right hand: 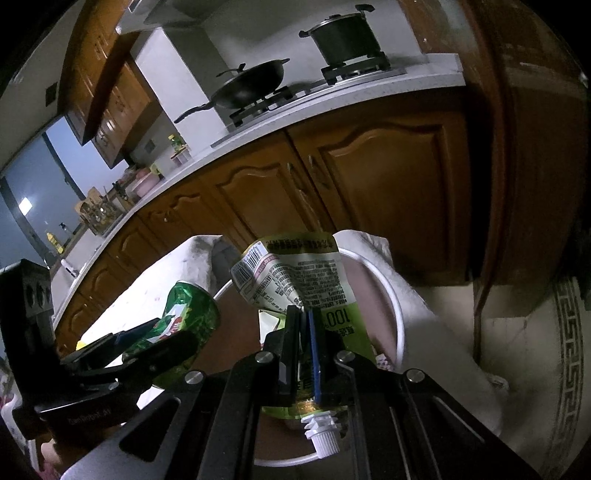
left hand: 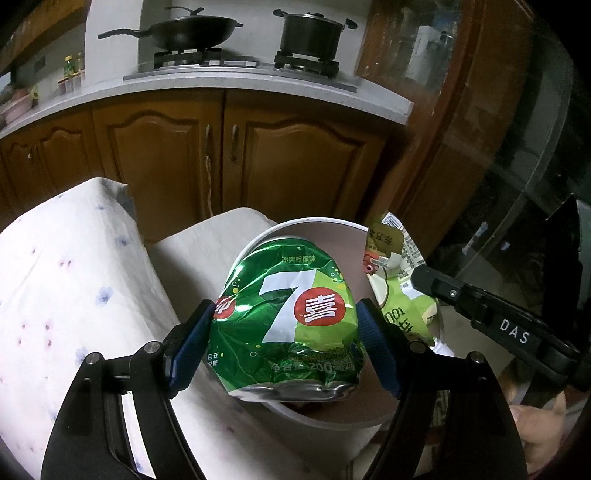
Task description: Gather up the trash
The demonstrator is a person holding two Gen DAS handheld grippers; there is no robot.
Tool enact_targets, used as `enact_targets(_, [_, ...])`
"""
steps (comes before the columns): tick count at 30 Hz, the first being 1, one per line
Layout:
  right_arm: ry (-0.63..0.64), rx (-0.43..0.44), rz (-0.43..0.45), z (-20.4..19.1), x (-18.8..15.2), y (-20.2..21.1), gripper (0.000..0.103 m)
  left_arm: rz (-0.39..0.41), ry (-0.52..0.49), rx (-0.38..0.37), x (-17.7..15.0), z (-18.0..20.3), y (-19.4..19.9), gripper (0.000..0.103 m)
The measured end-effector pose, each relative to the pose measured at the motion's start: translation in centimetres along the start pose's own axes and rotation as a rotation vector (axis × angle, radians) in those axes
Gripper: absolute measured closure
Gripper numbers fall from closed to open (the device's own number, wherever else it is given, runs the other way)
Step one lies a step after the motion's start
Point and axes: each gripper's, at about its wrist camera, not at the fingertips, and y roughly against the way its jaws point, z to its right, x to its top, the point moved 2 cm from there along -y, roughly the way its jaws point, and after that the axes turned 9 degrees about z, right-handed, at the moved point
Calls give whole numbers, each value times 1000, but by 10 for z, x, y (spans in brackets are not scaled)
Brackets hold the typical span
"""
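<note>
Overhead, the left gripper [left hand: 284, 332] clamps a crumpled, shiny green can [left hand: 286, 325] above a round white bin [left hand: 314, 227]; at 2 o'clock, the right gripper [right hand: 304, 317] pinches a creased drink pouch [right hand: 291, 273] before brown wooden kitchen cabinets [left hand: 166, 155].

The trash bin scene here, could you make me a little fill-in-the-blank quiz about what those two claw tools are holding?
1. The left gripper is clamped on a crushed green ____.
2. The right gripper pinches a flattened pouch whose spout cap is coloured ____.
3. Both items hang above a round white ____.
4. On the stove behind stand a wok and a ____.

Missing words: can; white; bin; pot
</note>
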Motion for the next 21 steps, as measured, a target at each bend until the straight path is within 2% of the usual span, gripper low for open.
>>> enact_targets(3, [2, -1, 0, 0, 0, 0, 98, -4, -1, 2, 0, 1, -2, 25])
enact_targets(8, [-39, 15, -3, 4, 2, -2, 92, -35, 2, 18, -1, -2, -7, 24])
enact_targets(9, [-46, 9, 4, 6, 3, -1, 86, -35, 4, 17, -1, -2, -6, 24])
enact_targets(10, [-53, 8, 11, 7, 3, 1, 73, -36, 7, 16, -1, -3, -5, 23])
enact_targets(12, [-67, 18, 28, 9, 3, 6, 65, -31, 9, 17, -2, -4, -3, 22])
enact_targets(18, [-73, 20, 47, 8, 3, 15, 64, -24, 12, 16, -5, -4, 3, 22])
enact_targets(21, [-74, 22, 52, 7, 2, 20, 59, -24, 20, 17, -8, -6, 7, 21])
